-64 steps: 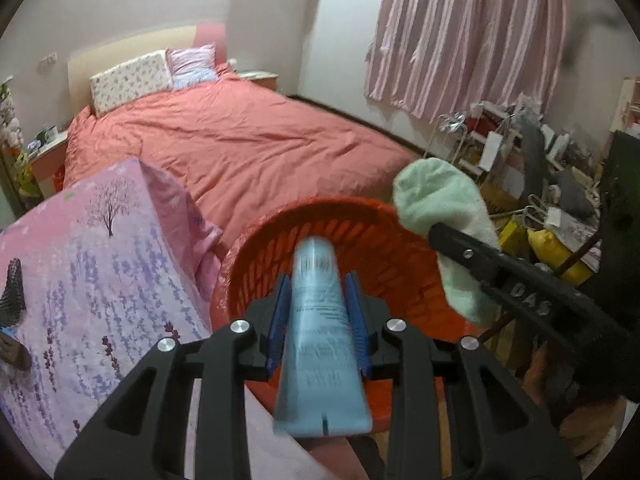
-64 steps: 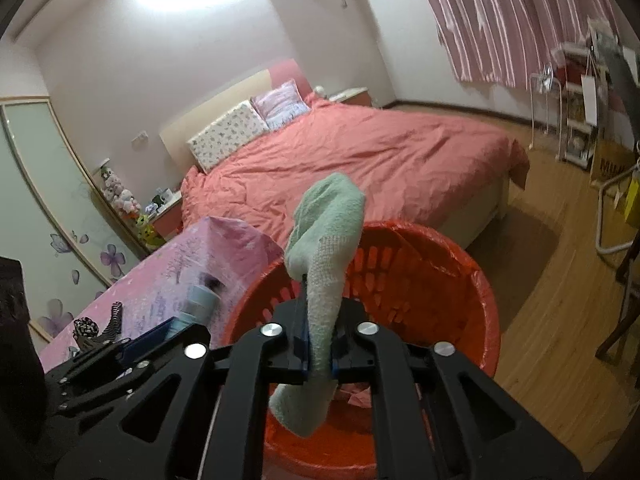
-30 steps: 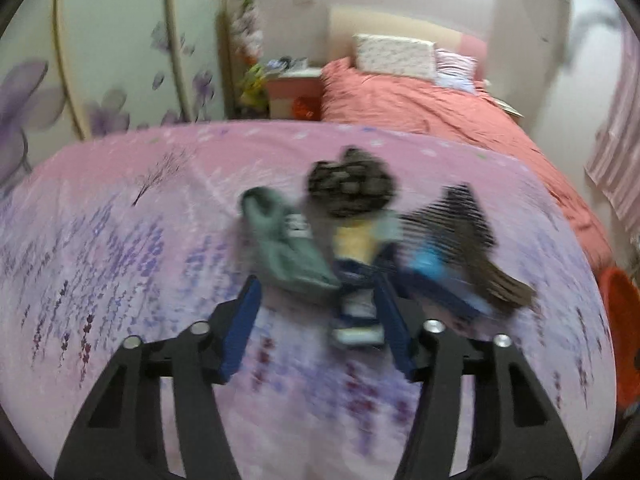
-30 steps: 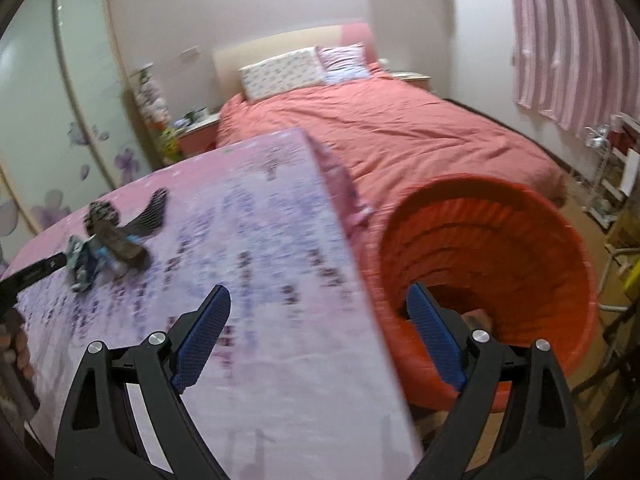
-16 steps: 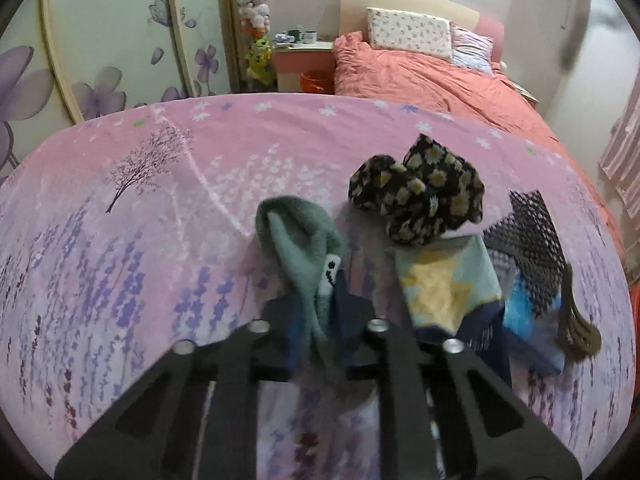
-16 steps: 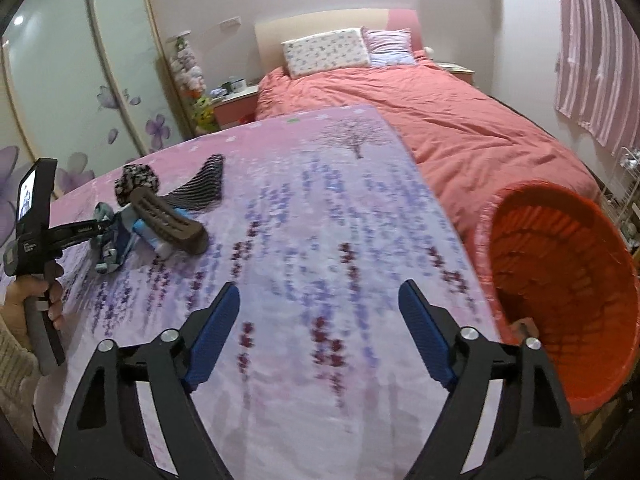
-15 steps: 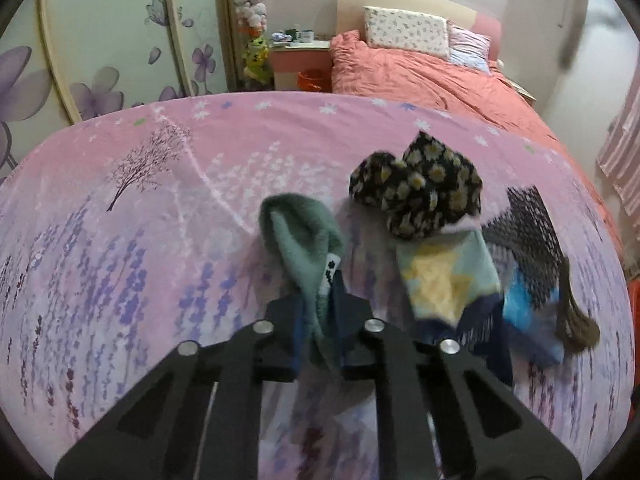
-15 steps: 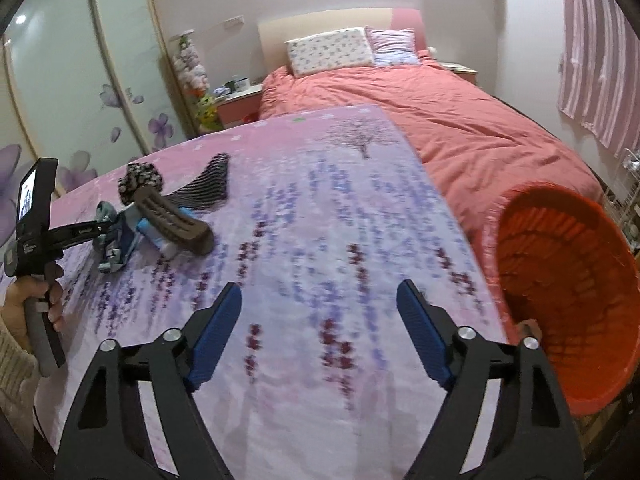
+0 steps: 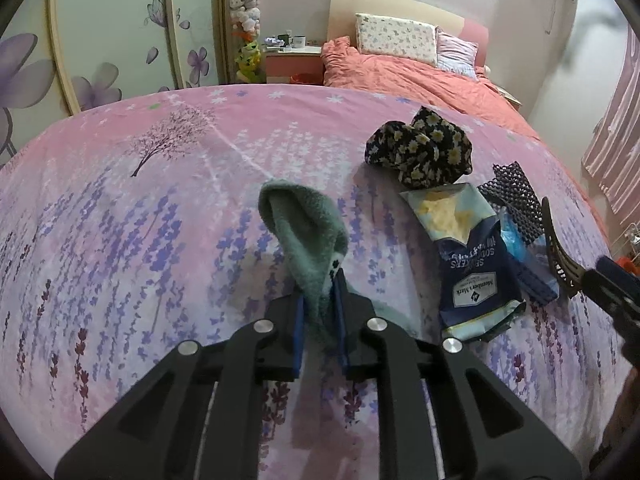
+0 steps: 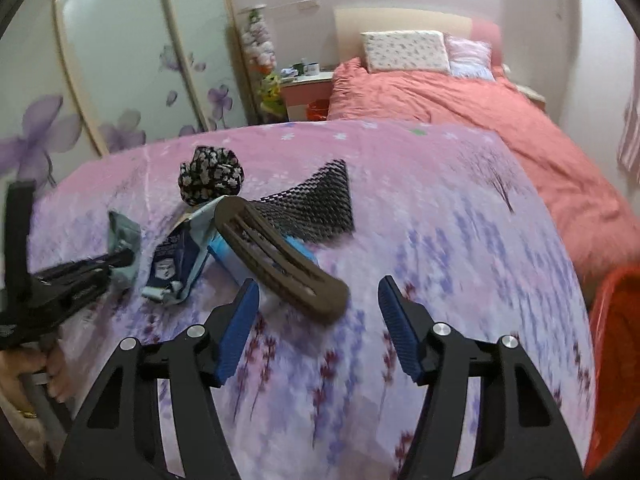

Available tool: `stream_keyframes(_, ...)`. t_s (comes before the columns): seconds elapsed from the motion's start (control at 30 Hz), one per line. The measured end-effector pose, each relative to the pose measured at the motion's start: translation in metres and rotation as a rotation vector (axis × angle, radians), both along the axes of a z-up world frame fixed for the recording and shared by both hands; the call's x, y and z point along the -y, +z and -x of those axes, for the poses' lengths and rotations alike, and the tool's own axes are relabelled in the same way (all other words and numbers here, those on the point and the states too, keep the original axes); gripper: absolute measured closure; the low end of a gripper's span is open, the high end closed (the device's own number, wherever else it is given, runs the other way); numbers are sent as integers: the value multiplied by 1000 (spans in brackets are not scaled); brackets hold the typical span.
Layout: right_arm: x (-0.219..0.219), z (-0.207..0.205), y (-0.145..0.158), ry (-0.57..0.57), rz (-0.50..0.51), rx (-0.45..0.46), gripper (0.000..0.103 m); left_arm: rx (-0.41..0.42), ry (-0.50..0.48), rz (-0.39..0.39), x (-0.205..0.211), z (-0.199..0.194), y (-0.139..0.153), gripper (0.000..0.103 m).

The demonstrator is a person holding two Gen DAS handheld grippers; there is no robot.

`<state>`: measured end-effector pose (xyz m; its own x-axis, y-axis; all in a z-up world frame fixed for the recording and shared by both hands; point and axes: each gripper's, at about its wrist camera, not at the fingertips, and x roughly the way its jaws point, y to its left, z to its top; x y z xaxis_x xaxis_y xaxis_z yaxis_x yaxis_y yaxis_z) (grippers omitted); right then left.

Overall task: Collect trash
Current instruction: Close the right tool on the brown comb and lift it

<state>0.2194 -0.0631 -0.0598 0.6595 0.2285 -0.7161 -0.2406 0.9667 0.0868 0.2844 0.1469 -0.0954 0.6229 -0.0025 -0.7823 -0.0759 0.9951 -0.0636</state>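
Left gripper [image 9: 319, 322] pinched tight on green sock [image 9: 306, 232], low over pink tabletop [image 9: 120, 220]. Sock's long way running straight out from gripper, open cuff at far end, lower end squeezed between blue pads [image 9: 297, 332]. Right gripper [image 10: 318, 322] spread wide, holding nothing, hanging above tabletop and tipped down toward brown hair clip [image 10: 280, 256]. Clip lying slanted, near end pointing between right gripper's fingers. Snack bag [image 9: 468, 256] flat just right of sock, open top pointing away. Flowery cloth bundle [image 9: 420, 152] touching bag's far end. Black mesh sheet [image 10: 320, 200] beside clip. Orange basket [image 10: 612, 352] off tabletop's right edge.
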Motion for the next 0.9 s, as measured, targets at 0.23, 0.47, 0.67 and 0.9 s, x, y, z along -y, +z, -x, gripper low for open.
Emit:
stream_keyframes(0.23, -14, -18, -12, 44, 38, -66, 52, 1, 2, 13, -3, 0, -1, 86)
stream_keyframes(0.47, -10, -8, -11, 39, 24, -92, 59, 3, 3, 34, -9, 2, 1, 86)
stream_keyframes(0.67, 10, 14, -10, -54, -21, -126, 73, 3, 3, 34, -10, 2, 1, 86)
stream_keyframes(0.9, 45, 38, -16, -165, -78, -144, 72, 3, 4, 35, -10, 2, 0, 86)
